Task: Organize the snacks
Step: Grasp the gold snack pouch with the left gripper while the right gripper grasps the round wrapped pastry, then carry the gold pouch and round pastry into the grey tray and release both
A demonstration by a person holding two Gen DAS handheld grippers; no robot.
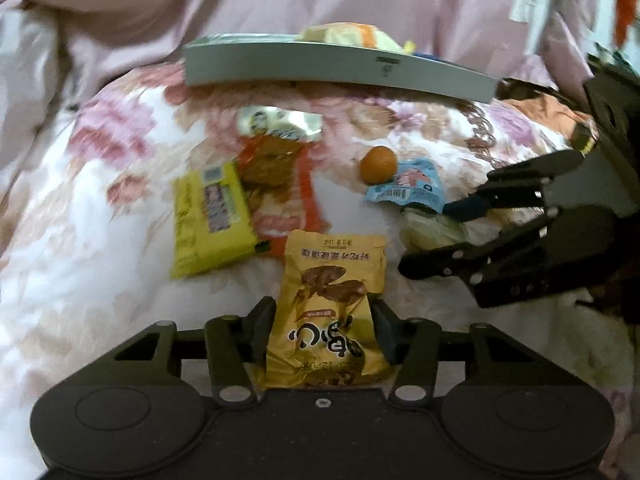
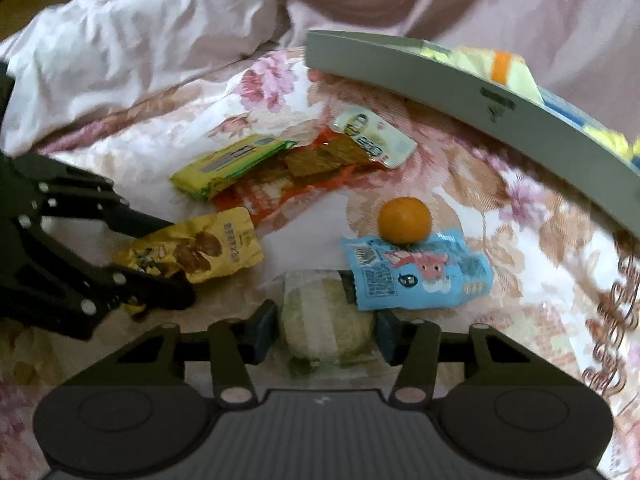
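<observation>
Two grippers working at once. Left gripper point(image 1: 322, 332) clamped on gold packet point(image 1: 332, 304), bottom centre; right gripper point(image 2: 326, 334) straddles pale wrapped cake point(image 2: 326, 320), contact unclear. Likely bound for grey tray point(image 1: 320, 70), upper frame, already holding snacks.

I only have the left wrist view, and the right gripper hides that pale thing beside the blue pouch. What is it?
Observer: A round pale cake in clear wrap, lying between the jaws of the right gripper; gripped or not, I cannot tell.
Operator: Anything on it?
Observer: A corner of the blue pouch overlaps its far edge.
Operator: And my gold packet?
Observer: Side on, the left gripper pinches its crumpled end.
</observation>
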